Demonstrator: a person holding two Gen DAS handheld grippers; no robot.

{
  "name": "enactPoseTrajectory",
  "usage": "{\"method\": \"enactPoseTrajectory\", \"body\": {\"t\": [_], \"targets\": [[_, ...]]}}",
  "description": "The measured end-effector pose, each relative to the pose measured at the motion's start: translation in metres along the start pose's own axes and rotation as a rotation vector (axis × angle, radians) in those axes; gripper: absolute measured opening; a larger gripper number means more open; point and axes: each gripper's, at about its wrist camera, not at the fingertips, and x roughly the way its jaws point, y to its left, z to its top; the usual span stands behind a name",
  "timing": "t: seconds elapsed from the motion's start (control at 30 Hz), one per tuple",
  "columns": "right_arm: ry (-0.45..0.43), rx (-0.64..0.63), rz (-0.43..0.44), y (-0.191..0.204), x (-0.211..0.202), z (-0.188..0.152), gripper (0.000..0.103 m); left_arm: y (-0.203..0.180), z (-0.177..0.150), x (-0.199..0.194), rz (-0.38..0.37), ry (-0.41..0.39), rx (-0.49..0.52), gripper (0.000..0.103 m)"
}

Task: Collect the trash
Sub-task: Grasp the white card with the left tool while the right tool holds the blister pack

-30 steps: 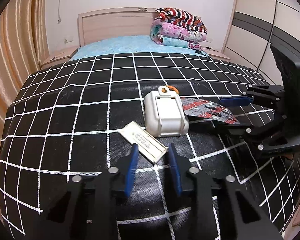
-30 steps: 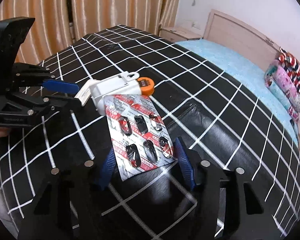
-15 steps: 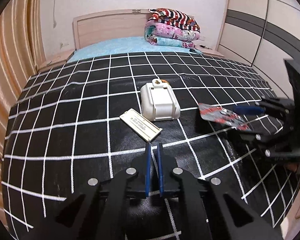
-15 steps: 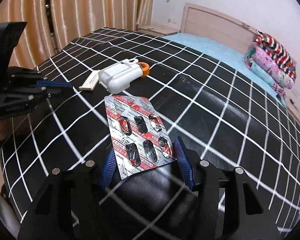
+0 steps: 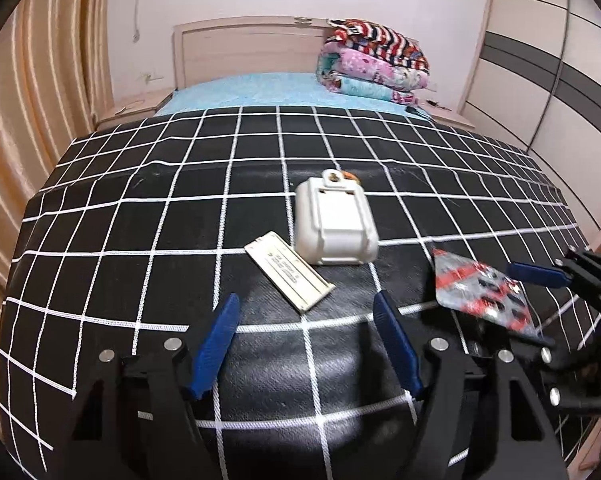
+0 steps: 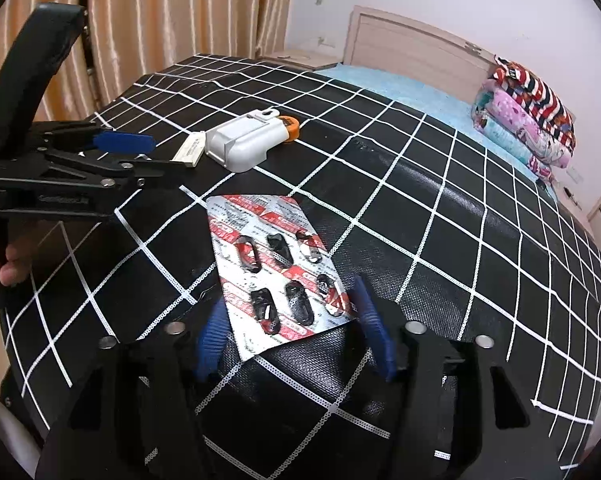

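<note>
An empty red and silver pill blister pack (image 6: 274,270) sits between the fingers of my right gripper (image 6: 288,312), which is shut on its edges and holds it above the black checked cloth (image 6: 440,208). It also shows in the left wrist view (image 5: 480,294). My left gripper (image 5: 306,320) is open and empty, just short of a cream flat card (image 5: 288,270) lying on the cloth. A white plastic box (image 5: 332,224) lies behind the card, with a small orange item (image 6: 290,128) at its far end.
The cloth covers the near part of a bed with a blue sheet (image 5: 268,90). Folded blankets (image 5: 376,64) are stacked by the headboard. Curtains (image 6: 160,20) hang on one side and a wardrobe (image 5: 560,80) stands on the other.
My left gripper was open, shut half a second ago, and is open again, wider, near the card. My right gripper has lifted the blister pack off the cloth and drawn it back.
</note>
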Motion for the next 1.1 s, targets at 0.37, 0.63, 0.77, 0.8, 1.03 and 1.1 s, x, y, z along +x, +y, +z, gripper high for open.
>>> {"method": "enactPoseTrajectory", "body": {"t": [0.37, 0.63, 0.77, 0.8, 1.03, 1.1], "targets": [[0.006, 0.036, 0.078, 0.003, 0.003, 0.004, 0.072, 0.003, 0.011, 0.014, 0.056, 0.016, 0.001, 0.057], [0.031, 0.054, 0.117, 0.009, 0.001, 0.0, 0.078, 0.004, 0.011, 0.014, 0.058, 0.015, 0.002, 0.057], [0.031, 0.056, 0.098, 0.013, 0.003, 0.002, 0.078, 0.005, 0.012, 0.015, 0.094, 0.012, 0.002, 0.04], [0.03, 0.048, 0.083, 0.016, 0.004, 0.002, 0.078, 0.006, 0.013, 0.016, 0.103, 0.011, 0.0, 0.037], [0.016, 0.045, 0.046, 0.021, 0.002, 0.001, 0.061, 0.014, 0.01, 0.012, 0.083, 0.009, 0.026, 0.023], [0.013, 0.05, 0.045, 0.021, 0.001, 0.0, 0.06, 0.014, 0.007, 0.01, 0.077, 0.004, 0.035, 0.023]]}}
